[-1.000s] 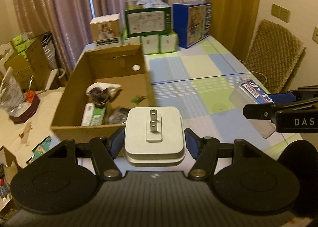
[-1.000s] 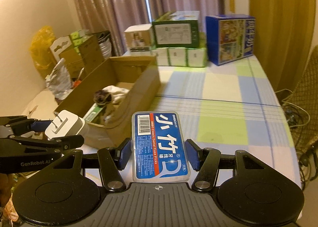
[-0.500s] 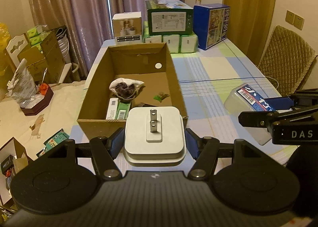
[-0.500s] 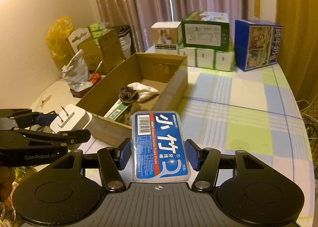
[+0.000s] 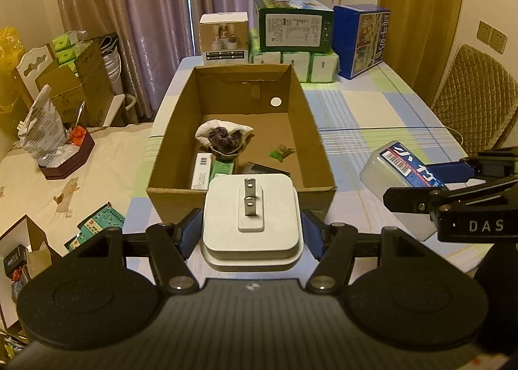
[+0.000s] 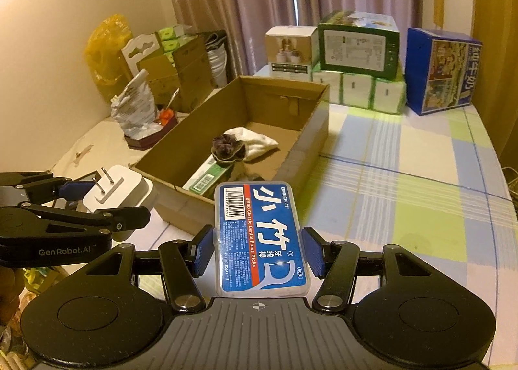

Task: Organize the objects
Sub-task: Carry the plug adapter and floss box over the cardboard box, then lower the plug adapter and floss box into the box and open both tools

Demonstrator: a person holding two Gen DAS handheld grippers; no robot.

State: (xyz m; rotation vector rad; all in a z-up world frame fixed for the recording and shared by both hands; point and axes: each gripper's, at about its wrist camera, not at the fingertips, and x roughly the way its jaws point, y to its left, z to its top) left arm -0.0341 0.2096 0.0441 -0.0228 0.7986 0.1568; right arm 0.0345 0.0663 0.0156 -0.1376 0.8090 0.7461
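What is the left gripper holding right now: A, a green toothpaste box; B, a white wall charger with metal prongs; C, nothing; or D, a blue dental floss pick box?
B: the left gripper's tongs clamp the white wall charger with metal prongs; the right gripper has the blue floss box.

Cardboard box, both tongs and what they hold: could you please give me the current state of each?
Cardboard box: open-topped, partly filled, on the table.
Left tongs: shut on the white plug adapter.
White plug adapter: held short of the box, prongs exposed.
Right tongs: shut on the dental floss pick case.
Dental floss pick case: lid shut, label up, held outside the box.
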